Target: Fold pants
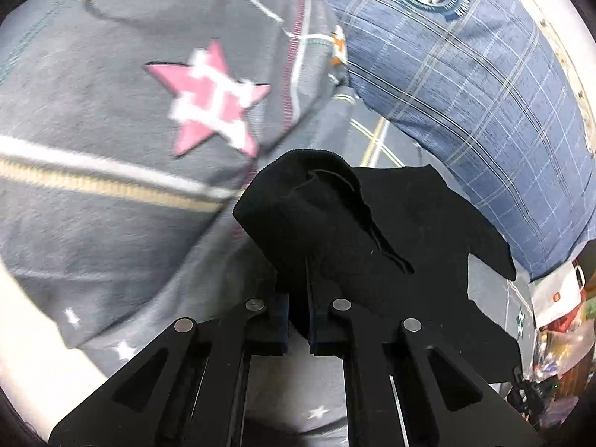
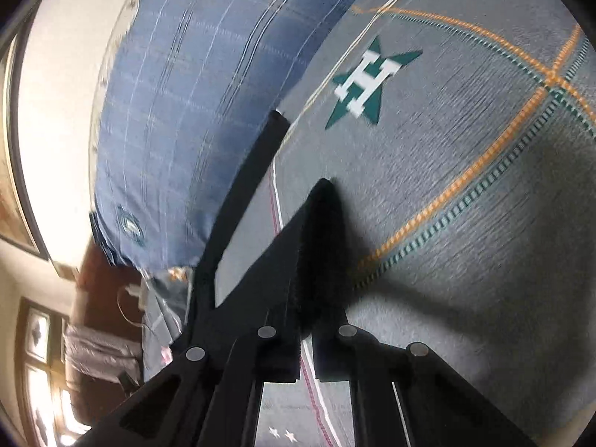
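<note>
The pants are black cloth. In the left wrist view my left gripper [image 1: 300,283] is shut on a bunched edge of the black pants [image 1: 372,223], which drape over the fingers and hang to the right above the bed. In the right wrist view my right gripper [image 2: 307,279] is shut on another edge of the black pants [image 2: 324,246], a taut strip of which runs up and left toward the pillow. The fingertips of both grippers are hidden by the cloth.
A grey bedspread [image 1: 93,223] with a pink star [image 1: 208,100] and, in the right wrist view, a green star [image 2: 367,82] lies below. A blue plaid pillow [image 1: 465,93] lies at the head; it also shows in the right wrist view [image 2: 186,111]. Room clutter [image 1: 558,335] beyond the bed.
</note>
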`<state>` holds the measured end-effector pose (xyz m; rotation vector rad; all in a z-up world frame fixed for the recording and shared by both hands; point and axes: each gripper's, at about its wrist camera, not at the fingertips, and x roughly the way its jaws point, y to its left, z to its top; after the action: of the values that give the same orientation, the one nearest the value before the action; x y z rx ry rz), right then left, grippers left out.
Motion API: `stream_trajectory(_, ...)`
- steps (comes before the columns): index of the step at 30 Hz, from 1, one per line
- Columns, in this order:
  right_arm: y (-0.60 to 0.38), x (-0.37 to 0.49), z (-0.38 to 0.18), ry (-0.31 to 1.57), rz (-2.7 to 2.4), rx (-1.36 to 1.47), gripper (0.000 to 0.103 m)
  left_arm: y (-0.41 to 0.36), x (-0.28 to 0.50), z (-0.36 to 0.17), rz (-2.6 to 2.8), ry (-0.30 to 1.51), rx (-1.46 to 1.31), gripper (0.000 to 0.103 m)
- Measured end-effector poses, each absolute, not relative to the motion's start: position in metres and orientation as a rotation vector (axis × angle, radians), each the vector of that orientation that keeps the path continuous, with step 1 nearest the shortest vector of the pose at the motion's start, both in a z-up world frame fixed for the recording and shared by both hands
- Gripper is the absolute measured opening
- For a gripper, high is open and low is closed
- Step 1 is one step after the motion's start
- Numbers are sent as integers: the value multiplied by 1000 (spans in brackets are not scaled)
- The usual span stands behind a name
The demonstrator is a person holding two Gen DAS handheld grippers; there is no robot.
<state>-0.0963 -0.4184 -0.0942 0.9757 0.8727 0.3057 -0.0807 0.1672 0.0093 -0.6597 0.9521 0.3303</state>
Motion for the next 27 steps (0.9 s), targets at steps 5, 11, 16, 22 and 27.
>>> stream_trajectory(5,-412,-92,-98,910,298,962,4,174,-86,-1,332,977,-686,6)
stream_trajectory(11,-424,-90,-101,948,132,906,4,181,-79,-7,400,1034,-677,15)
stream_trajectory(16,-445,-102,-74,834,-115,762,6,196,-101,18,516,905,-649,35)
stream_trajectory(22,-429,-91,-68,832,-53,725,6,168,-78,47,160,774,-685,81)
stream_trajectory(27,-423,-87,-72,848,-4,755,6,149,-24,-19,-90,979,-1018,81)
